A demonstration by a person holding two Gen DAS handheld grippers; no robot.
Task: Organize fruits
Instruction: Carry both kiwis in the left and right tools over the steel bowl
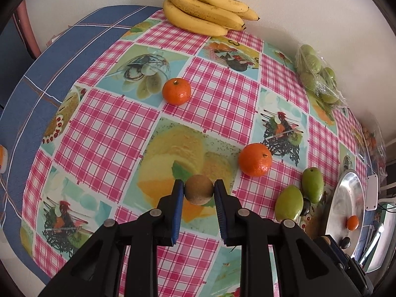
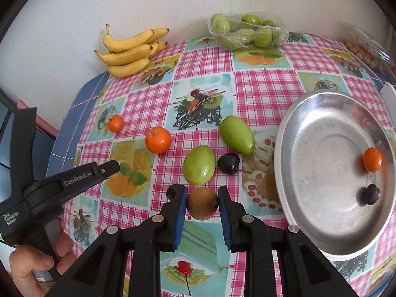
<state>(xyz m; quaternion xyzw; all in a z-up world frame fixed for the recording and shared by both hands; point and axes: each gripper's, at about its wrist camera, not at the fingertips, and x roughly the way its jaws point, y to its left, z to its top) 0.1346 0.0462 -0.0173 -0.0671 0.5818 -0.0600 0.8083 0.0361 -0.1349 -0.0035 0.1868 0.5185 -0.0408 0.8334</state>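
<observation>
In the left wrist view my left gripper point(image 1: 199, 185) is shut on a brown kiwi point(image 1: 199, 190), held a little above the checked tablecloth. In the right wrist view my right gripper point(image 2: 201, 194) is shut on a second kiwi point(image 2: 202, 203), just left of the metal bowl point(image 2: 281, 163). The bowl holds a tangerine point(image 2: 372, 159) and a dark plum point(image 2: 373, 194). On the cloth lie two tangerines point(image 2: 158, 139) point(image 2: 115, 123), two green fruits point(image 2: 198, 164) point(image 2: 237, 135) and another dark plum point(image 2: 229, 163). The left gripper's body point(image 2: 81, 175) shows at the left, its kiwi hidden.
Bananas point(image 2: 131, 52) lie against the back wall. A clear tray of green fruits point(image 2: 247, 32) stands at the back, and a bag of small brown fruits point(image 2: 363, 52) at the back right. A person's hand point(image 2: 32, 264) grips the left tool. A blue cloth point(image 1: 49, 79) covers the table's left side.
</observation>
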